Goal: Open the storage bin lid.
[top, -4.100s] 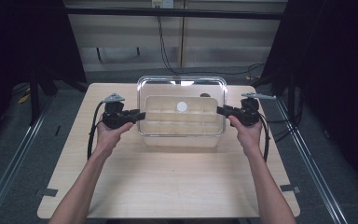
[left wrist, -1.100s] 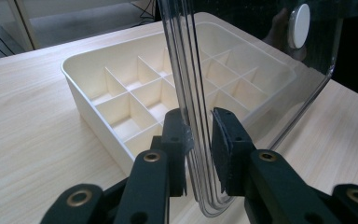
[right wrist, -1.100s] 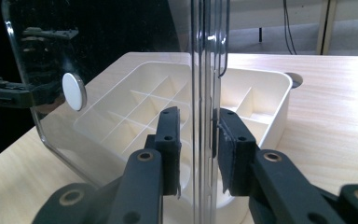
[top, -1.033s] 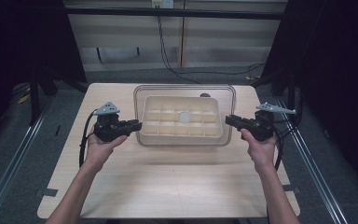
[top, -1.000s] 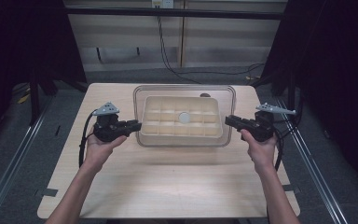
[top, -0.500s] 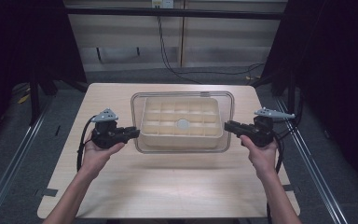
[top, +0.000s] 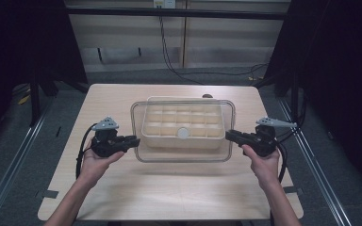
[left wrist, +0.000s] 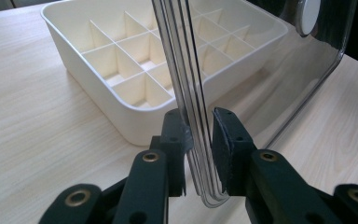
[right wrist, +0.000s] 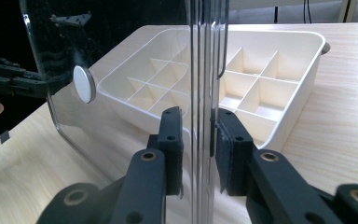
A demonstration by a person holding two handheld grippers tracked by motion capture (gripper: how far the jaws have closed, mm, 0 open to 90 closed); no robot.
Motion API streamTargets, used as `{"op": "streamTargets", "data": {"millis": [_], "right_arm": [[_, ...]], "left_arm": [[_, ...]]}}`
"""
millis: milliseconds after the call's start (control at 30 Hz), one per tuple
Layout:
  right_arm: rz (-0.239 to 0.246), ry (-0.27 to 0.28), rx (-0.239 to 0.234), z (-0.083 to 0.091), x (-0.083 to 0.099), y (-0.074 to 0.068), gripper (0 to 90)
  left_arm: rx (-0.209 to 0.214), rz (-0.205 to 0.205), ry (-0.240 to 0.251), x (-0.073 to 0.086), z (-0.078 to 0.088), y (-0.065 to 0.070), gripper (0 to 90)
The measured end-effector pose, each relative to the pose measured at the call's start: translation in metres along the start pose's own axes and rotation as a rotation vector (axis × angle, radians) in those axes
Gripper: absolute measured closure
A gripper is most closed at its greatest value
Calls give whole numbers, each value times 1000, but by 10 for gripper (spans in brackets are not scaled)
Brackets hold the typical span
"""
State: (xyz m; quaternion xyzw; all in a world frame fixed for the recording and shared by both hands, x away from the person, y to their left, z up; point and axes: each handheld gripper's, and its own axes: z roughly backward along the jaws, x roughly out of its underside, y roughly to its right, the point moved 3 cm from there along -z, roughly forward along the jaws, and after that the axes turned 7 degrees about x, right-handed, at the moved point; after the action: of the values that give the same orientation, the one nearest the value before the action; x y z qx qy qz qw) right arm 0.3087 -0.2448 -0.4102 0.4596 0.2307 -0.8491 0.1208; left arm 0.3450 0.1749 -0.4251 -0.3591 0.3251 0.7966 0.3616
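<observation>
Since the earlier frames, the clear lid [top: 183,133] has travelled toward the person's edge of the table and sunk lower; four seconds back it sat higher and farther off, over the white compartment tray [top: 179,120]. Both hands have come down and nearer with it.

Left gripper [top: 133,141]: jaws clamped on the lid's short edge at 9 o'clock. In the left gripper view the lid's ribbed rim [left wrist: 193,116] passes between the two black pads, which press it from both sides.

Right gripper [top: 230,136]: jaws clamped on the opposite short edge at 3 o'clock. In the right gripper view the rim [right wrist: 204,121] stands vertical between the pads, with no visible gap.

The lid hangs roughly level between the two grippers, offset toward 6 o'clock from the tray, so that its near edge overhangs bare table [top: 169,188]. A white round knob [top: 183,133] marks the lid's centre.

The tray rests on the table at the centre, its compartments empty and uncovered.

Judgement: the lid is being lifted clear of the tray. Likely next step is to set it flat on the table at 6 o'clock before releasing either grip.
</observation>
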Motion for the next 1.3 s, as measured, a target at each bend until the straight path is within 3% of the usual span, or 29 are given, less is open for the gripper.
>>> {"op": "streamTargets", "data": {"millis": [333, 433, 600, 1000, 1300], "right_arm": [[-4, -24, -32, -2, 19, -10, 752], [-5, -32, -35, -1, 23, -13, 757], [10, -33, -45, 5, 27, -19, 759], [-18, -43, -71, 21, 43, -23, 765], [-12, -56, -76, 27, 53, -25, 765]], "left_arm": [[6, 5, -28, 20, 7, 0, 749], [15, 23, -22, 25, 9, 0, 749], [39, 38, -21, 32, 15, 6, 754], [53, 34, -39, 40, 16, 20, 753], [63, 29, -78, 50, 17, 28, 752]]}}
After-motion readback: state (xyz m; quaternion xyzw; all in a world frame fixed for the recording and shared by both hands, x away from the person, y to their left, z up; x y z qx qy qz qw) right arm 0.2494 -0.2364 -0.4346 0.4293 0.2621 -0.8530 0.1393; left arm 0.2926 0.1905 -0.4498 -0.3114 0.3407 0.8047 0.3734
